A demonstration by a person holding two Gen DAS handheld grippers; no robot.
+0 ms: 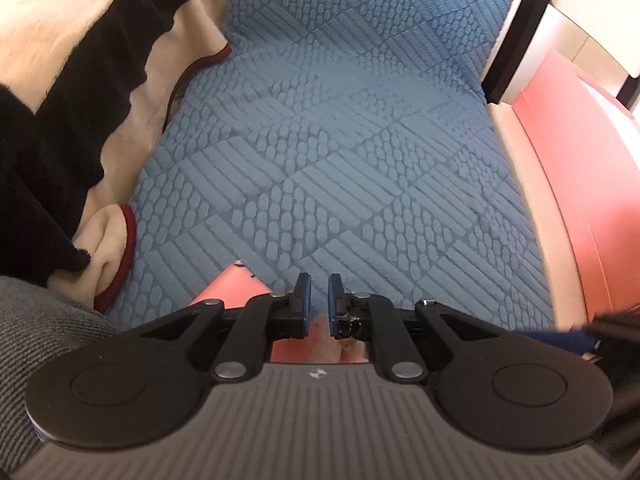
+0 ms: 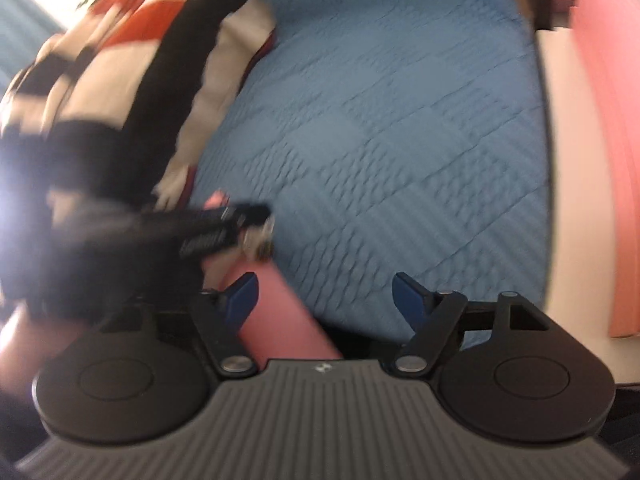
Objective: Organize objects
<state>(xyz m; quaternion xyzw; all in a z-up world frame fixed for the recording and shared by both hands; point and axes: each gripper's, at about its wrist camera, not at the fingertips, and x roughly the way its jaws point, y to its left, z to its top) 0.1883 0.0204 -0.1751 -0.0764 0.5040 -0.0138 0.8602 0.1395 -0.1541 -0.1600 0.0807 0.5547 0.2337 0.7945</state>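
Left gripper (image 1: 319, 300): jaws sitting nearly together with a narrow gap, nothing between them. A pink object (image 1: 228, 290) is lying just beneath and left of it on the blue textured cover (image 1: 340, 140). Right gripper (image 2: 324, 300): jaws standing wide apart, empty, over the pink object's near end; view blurred. A blanket (image 1: 60, 80) is lying far left.

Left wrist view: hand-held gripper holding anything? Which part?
Cannot tell. The left hand-held gripper is nearly shut, with a pink object beneath it, but no contact shows.
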